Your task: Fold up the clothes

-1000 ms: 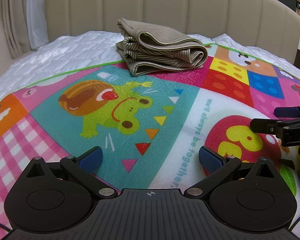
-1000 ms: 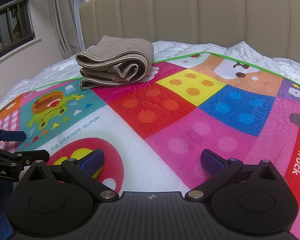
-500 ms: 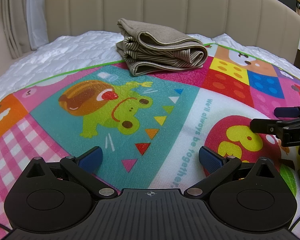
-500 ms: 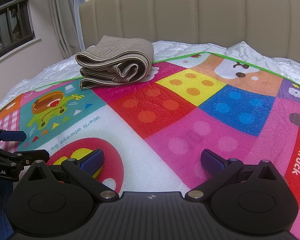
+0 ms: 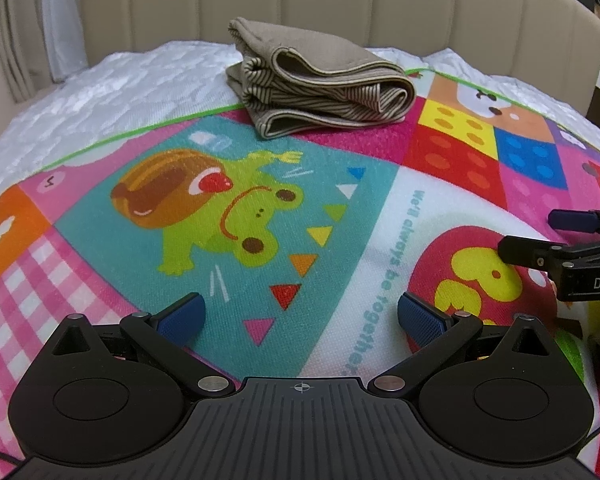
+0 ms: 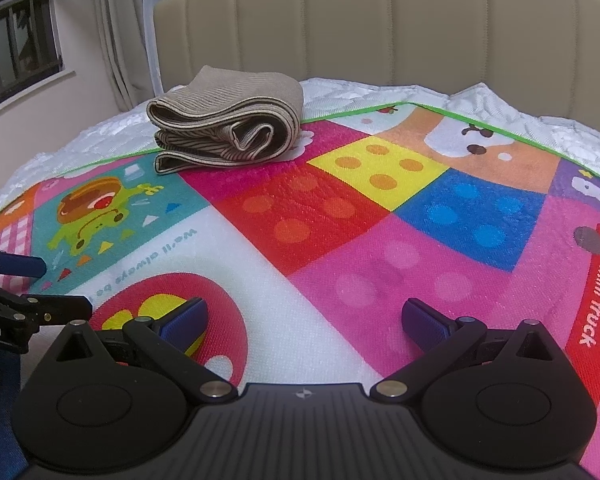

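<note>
The left gripper (image 5: 300, 316) and right gripper (image 6: 305, 320) are both hovering spread wide, gripping nothing, over the colourful woven cartoon play mat (image 6: 380, 240). The folded beige striped ribbed-knit garment (image 5: 320, 80) is sitting at the mat's far edge, well apart; its loose rounded layers are likely springing open if nudged.

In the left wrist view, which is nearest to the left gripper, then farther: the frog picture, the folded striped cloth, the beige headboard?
From the left gripper:
1. Frog picture, on the mat just ahead.
2. Folded striped cloth, at the mat's far edge.
3. Beige headboard, behind the bed.
</note>
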Action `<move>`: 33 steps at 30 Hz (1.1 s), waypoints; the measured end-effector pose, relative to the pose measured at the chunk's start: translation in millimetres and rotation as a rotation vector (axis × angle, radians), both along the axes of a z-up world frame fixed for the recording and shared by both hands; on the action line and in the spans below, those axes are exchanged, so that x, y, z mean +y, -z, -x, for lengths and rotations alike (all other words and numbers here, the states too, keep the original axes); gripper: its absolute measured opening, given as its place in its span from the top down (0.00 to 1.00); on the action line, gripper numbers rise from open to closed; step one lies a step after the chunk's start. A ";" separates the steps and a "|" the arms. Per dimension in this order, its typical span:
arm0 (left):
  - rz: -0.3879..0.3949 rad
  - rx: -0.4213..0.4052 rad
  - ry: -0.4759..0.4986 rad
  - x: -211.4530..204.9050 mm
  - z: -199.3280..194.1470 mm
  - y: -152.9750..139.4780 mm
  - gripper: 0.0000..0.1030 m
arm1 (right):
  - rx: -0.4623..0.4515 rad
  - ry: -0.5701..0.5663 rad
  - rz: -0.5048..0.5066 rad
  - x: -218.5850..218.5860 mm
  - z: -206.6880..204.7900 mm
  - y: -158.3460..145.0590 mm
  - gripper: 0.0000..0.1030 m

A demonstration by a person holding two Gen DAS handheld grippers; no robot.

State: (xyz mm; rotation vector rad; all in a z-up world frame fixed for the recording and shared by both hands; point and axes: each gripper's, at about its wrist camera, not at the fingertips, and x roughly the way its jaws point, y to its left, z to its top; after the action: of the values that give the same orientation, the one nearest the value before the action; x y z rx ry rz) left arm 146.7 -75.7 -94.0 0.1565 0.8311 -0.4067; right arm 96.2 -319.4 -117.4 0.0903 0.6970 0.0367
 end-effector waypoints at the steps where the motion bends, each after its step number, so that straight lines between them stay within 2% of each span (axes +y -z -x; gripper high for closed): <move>1: 0.000 0.004 -0.002 -0.1 -0.4 -0.2 0.00 | 0.001 0.003 0.000 0.1 0.3 0.0 0.00; 11: 0.009 0.042 -0.047 -1.8 -5.9 -2.8 0.00 | 0.009 0.010 -0.007 -0.2 1.0 -1.0 0.00; 33: 0.009 0.049 -0.053 -2.5 -6.5 -4.4 0.00 | 0.014 -0.002 -0.007 -0.3 0.1 -1.6 0.00</move>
State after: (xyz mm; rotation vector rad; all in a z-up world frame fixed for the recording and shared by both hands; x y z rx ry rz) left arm 153.2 -78.2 -89.7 0.1159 0.8798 -0.3658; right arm 96.1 -319.7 -115.8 0.0964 0.7114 0.0407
